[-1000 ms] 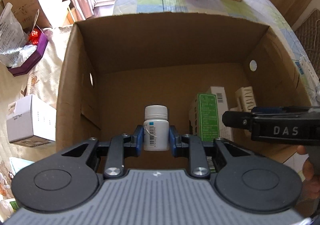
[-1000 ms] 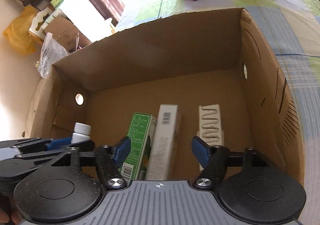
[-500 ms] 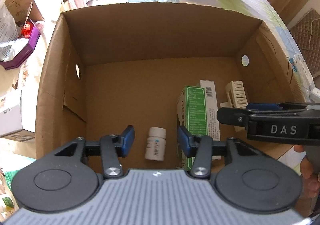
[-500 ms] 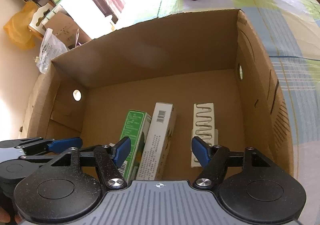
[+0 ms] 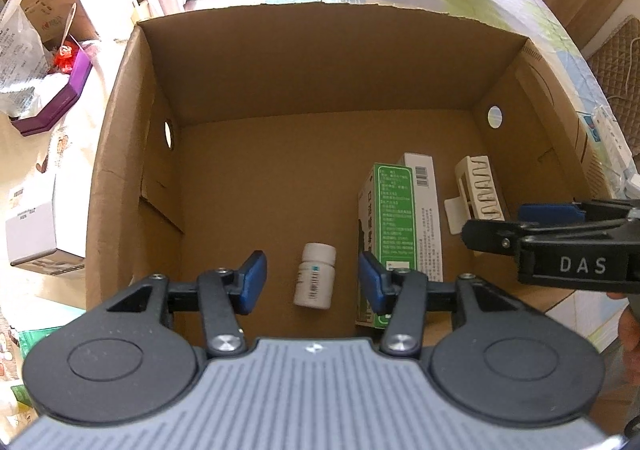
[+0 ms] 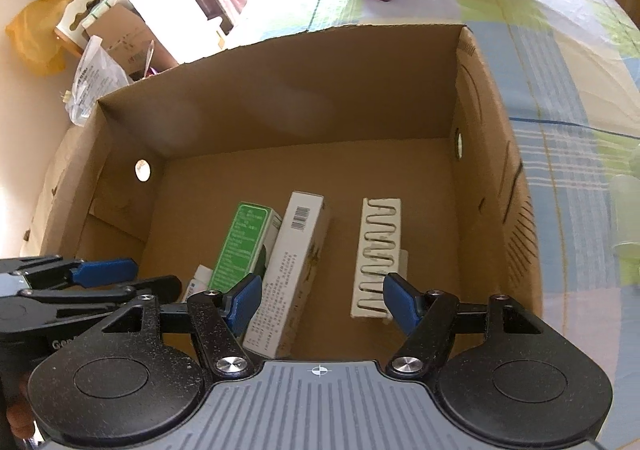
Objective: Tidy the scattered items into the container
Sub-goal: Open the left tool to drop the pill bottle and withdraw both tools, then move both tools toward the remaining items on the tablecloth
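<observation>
While the left gripper (image 5: 311, 282) hangs spread over the box (image 5: 320, 61), the bottle (image 5: 315, 280) lies below it; the right gripper (image 6: 322, 298) is spread too.

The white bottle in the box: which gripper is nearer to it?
Left. The left gripper is open above the white bottle, which shows between its fingers. The right gripper is open farther right, over the other boxes.
</observation>
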Demonstrator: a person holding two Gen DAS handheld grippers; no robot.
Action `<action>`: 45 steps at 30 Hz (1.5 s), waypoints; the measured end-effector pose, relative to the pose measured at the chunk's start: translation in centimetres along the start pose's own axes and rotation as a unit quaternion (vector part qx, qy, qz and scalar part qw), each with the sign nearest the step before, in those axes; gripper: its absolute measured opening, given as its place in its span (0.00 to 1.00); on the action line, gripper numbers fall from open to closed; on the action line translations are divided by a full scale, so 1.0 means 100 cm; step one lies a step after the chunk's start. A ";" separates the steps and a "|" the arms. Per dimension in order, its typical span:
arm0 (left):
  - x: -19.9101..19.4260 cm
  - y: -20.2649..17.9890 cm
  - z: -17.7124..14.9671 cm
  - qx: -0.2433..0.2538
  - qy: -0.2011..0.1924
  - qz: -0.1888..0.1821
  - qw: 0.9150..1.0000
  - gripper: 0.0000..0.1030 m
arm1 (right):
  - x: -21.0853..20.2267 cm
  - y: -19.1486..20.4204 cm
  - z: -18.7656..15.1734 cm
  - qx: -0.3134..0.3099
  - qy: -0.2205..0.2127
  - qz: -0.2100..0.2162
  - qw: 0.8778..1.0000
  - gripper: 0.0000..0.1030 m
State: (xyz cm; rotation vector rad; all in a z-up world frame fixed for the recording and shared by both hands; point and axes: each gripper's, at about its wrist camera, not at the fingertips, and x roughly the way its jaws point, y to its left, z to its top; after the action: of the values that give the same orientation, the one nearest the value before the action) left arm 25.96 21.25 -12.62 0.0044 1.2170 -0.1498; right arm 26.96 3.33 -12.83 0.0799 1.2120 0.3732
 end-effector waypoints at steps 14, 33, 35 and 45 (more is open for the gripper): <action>-0.024 -0.012 -0.002 0.008 -0.021 0.020 1.000 0.45 | -0.024 0.004 -0.007 -0.026 -0.014 0.005 1.000 0.71; -0.074 -0.048 -0.019 0.014 -0.057 0.065 0.996 0.82 | -0.080 -0.002 -0.032 -0.066 -0.062 0.018 0.996 0.92; -0.080 -0.052 -0.022 0.016 -0.062 0.072 0.995 0.84 | -0.086 -0.005 -0.035 -0.067 -0.065 0.021 0.995 0.92; -0.106 -0.072 -0.038 0.022 -0.076 0.075 0.994 0.89 | -0.113 -0.012 -0.048 -0.080 -0.075 0.015 0.994 0.92</action>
State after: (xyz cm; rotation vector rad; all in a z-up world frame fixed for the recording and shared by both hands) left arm 17.98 15.64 -3.45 0.1198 1.0569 -0.0444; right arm 19.43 -2.08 -4.71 -0.0115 1.0294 0.4805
